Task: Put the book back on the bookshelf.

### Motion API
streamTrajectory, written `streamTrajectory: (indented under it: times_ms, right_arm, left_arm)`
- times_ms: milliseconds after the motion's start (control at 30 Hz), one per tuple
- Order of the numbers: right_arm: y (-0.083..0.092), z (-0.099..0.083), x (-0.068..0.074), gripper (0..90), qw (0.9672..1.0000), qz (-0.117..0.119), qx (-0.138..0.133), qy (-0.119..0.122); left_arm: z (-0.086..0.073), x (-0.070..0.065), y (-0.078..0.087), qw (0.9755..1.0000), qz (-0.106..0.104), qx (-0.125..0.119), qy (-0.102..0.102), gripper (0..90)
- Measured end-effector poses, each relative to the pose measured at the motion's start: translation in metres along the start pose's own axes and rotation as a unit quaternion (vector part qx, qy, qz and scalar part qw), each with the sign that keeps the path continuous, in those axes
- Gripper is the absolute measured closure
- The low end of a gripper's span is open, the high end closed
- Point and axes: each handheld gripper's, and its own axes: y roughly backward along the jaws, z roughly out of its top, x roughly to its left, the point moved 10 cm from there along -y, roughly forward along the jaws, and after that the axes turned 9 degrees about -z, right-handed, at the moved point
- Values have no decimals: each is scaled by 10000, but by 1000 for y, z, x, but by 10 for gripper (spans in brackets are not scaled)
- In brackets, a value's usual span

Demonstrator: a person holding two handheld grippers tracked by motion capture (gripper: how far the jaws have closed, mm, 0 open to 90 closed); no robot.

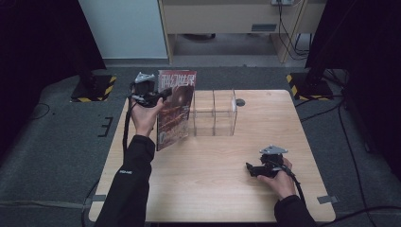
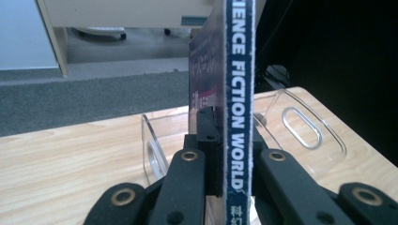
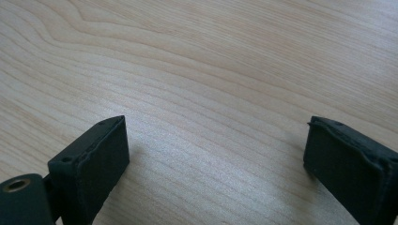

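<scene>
Left gripper (image 1: 163, 96) pinches the upright magazine (image 1: 176, 111) just beside the clear divided rack (image 1: 215, 113), apparently not yet slotted (right gripper (image 1: 251, 169) idles, jaws spread, on the table (image 1: 208, 189)).

Light wood-grain tabletop (image 1: 213, 179) sitting on grey carpet floor (image 1: 56, 142). Small dark round hole (image 1: 240, 102) showing near the tabletop's far edge. Two black stand bases with yellow-black hazard stripes (image 1: 92, 88) flanking the far corners. Beige wooden cabinet (image 1: 222, 19) and pale blue-white panel (image 1: 125, 28) standing behind. Black cables (image 1: 352, 137) trailing along the right side.
</scene>
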Motion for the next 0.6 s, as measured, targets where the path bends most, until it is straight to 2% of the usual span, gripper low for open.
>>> streamTrajectory:
  times_ms: [200,367,467,600]
  right_arm:
    - [0,0,0,72,10000,-4,17,-14]
    - [0,0,1,71,10000,-9,21,-19]
    - [0,0,1,71,10000,-11,21,-19]
    - [0,0,1,71,10000,-17,19,-40]
  left_arm:
    - [0,-1,-15,9994,200,-239,-138,837]
    - [-2,4,-25,9980,363,-508,-103,837]
    - [-6,6,-30,9978,372,-543,-94,837]
    - [-9,4,-30,9974,223,-680,-72,836]
